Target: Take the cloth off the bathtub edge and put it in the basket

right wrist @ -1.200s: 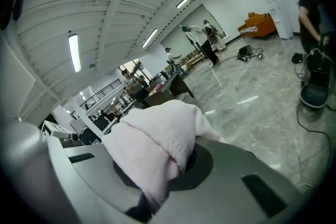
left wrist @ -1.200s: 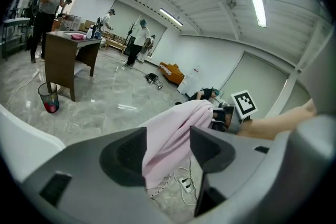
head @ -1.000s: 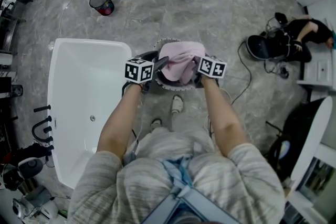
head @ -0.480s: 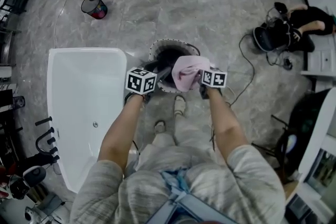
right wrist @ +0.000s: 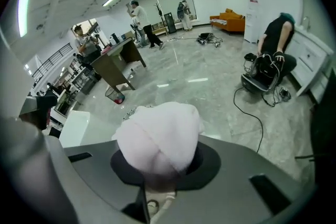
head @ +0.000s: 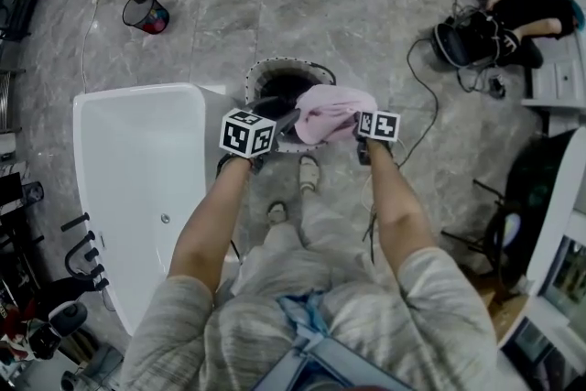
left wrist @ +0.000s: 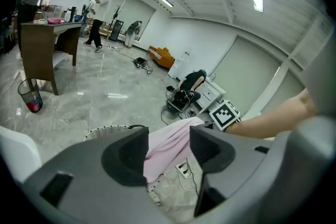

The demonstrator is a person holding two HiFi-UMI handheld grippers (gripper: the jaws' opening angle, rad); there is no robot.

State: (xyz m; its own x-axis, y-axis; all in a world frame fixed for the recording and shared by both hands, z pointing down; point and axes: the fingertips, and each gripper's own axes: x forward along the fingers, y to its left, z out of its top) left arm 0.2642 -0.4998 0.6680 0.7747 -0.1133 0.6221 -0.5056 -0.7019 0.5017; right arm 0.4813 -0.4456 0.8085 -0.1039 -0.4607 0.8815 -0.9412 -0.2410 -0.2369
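Right, my right gripper (right wrist: 156, 182) clamps the pink cloth (right wrist: 157, 139), which bulges out above its nearly closed jaws. They have just been opening slightly, with the cloth between them. My left gripper (left wrist: 169, 152) keeps its jaws moderately apart, pressing on nothing, and the cloth shows through the gap. The cloth hangs above the near right rim of the basket (head: 265, 71), which stands just beside the white bathtub (head: 92, 105).

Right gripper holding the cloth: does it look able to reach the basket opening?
Likely yes: the right gripper holds the cloth by the basket rim, and the mouth is uncovered.
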